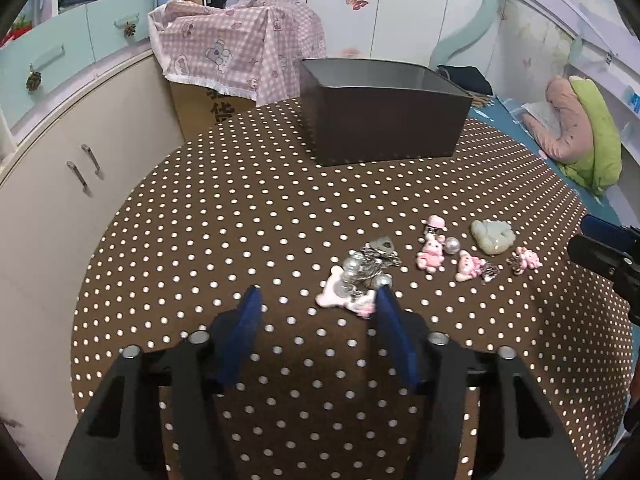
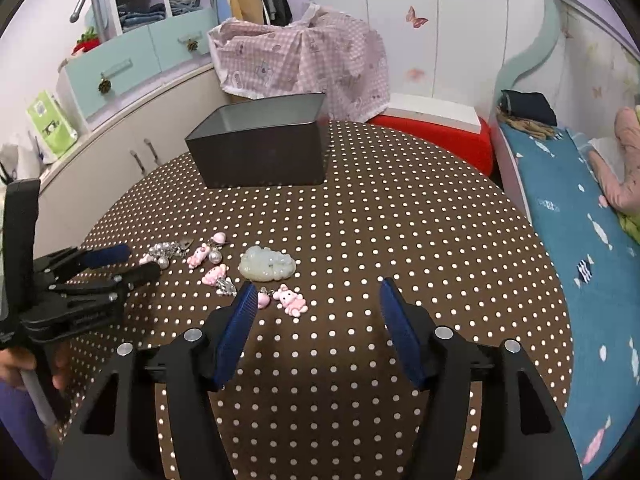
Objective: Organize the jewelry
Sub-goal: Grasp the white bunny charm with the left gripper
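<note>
The jewelry lies in a loose row on the polka-dot table (image 1: 240,216): a tangle of silver chain with clear beads (image 1: 370,266) resting on a pale pink bow charm (image 1: 340,298), then, toward 3 o'clock in the left wrist view, a pink bear charm (image 1: 430,258) with a pearl bead (image 1: 453,245) beside it, a second pink charm (image 1: 469,266), a pale green jade pendant (image 1: 493,236) and a third pink charm (image 1: 526,258). The left gripper (image 1: 318,300) hovers with its blue fingers (image 1: 248,312) spread wide and empty, the right-hand fingertip just touching the bow charm's edge. The right gripper (image 2: 316,292) also has its fingers (image 2: 394,300) parted and holds nothing; the pink charm (image 2: 291,300) lies just inside its left fingertip, the jade pendant (image 2: 267,266) at about 11 o'clock. At 12 o'clock, well apart from the jewelry, stands an open dark box (image 1: 384,120). Behind it, pink checked cloth (image 1: 236,52) drapes a carton.
</note>
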### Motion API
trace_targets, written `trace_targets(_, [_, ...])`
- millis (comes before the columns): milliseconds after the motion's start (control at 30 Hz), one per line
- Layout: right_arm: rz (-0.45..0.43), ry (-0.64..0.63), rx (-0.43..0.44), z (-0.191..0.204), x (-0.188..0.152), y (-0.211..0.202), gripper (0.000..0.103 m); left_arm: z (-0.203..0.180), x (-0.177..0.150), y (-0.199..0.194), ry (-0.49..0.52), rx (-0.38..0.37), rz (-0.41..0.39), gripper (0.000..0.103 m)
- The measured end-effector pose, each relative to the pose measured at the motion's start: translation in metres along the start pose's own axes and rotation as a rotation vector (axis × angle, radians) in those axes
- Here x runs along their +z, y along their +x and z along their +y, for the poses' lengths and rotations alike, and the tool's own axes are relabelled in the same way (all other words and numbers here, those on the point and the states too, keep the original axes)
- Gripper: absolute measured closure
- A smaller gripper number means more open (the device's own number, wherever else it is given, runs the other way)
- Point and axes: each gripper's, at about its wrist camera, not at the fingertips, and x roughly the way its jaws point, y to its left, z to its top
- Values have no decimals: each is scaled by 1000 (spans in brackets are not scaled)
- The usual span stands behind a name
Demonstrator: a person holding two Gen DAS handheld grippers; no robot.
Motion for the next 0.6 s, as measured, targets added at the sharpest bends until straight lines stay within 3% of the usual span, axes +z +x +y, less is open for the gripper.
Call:
trace_targets(67, [2, 3, 1, 0, 1, 1, 42, 3, -1, -1, 5, 3, -1, 55])
trace_targets(367, [11, 0, 8, 2, 0, 7, 42, 23, -2, -4, -31, -5, -6, 88])
trace_targets(600, [17, -10, 4, 7, -1, 9, 42, 29, 1, -3, -57, -27, -10, 88])
